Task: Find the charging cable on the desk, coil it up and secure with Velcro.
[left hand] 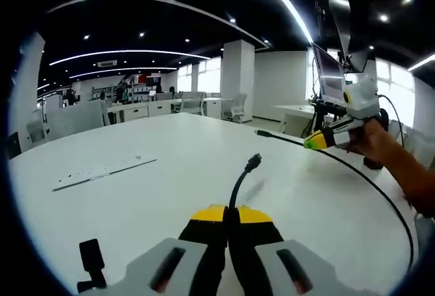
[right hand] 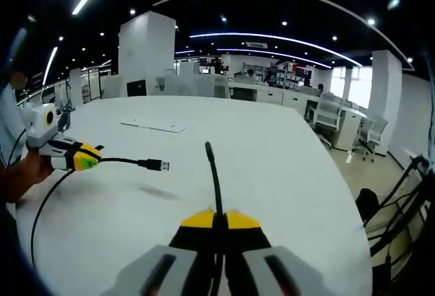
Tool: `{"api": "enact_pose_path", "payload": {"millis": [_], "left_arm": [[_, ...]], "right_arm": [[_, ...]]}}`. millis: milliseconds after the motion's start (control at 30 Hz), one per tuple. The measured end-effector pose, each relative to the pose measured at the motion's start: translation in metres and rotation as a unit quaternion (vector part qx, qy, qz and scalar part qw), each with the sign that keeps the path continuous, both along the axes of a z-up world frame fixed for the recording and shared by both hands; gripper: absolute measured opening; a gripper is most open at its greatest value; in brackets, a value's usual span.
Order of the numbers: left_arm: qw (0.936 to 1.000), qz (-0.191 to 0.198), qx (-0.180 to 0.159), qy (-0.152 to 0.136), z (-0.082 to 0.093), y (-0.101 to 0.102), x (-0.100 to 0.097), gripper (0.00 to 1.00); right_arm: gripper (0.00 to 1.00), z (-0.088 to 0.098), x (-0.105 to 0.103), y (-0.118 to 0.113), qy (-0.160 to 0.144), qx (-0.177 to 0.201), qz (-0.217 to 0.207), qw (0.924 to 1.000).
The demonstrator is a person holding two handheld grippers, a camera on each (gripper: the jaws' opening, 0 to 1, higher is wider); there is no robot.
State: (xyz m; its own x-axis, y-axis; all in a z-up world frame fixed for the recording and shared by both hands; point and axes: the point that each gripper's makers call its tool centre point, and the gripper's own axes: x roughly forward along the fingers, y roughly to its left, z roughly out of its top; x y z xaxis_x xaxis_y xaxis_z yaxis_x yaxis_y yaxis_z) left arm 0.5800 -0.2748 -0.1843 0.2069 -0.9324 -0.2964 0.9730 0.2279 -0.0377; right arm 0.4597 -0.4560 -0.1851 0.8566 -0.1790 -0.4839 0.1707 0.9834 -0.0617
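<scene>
A black charging cable runs between both grippers above the white desk. In the left gripper view, my left gripper is shut on one end, and the plug sticks up past the yellow tips. At the right, a hand holds my right gripper, shut on the other end, whose tip points left. In the right gripper view, my right gripper pinches the cable, and a short end rises ahead. My left gripper holds the USB plug, with slack drooping to the desk.
A white power strip lies flat on the desk. A small black piece sits near my left gripper; I cannot tell what it is. A monitor on an arm stands at the desk's edge. Office chairs and cables stand beyond.
</scene>
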Motion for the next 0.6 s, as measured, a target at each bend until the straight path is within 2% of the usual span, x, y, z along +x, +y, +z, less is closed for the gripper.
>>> {"api": "enact_pose_path", "payload": {"millis": [600], "left_arm": [[1.0000,-0.005,0.005,-0.004,0.007,0.034,0.016,0.04]], "right_arm": [[0.04,0.004,0.023,0.056,0.002,0.007,0.043,0.9991]]}}
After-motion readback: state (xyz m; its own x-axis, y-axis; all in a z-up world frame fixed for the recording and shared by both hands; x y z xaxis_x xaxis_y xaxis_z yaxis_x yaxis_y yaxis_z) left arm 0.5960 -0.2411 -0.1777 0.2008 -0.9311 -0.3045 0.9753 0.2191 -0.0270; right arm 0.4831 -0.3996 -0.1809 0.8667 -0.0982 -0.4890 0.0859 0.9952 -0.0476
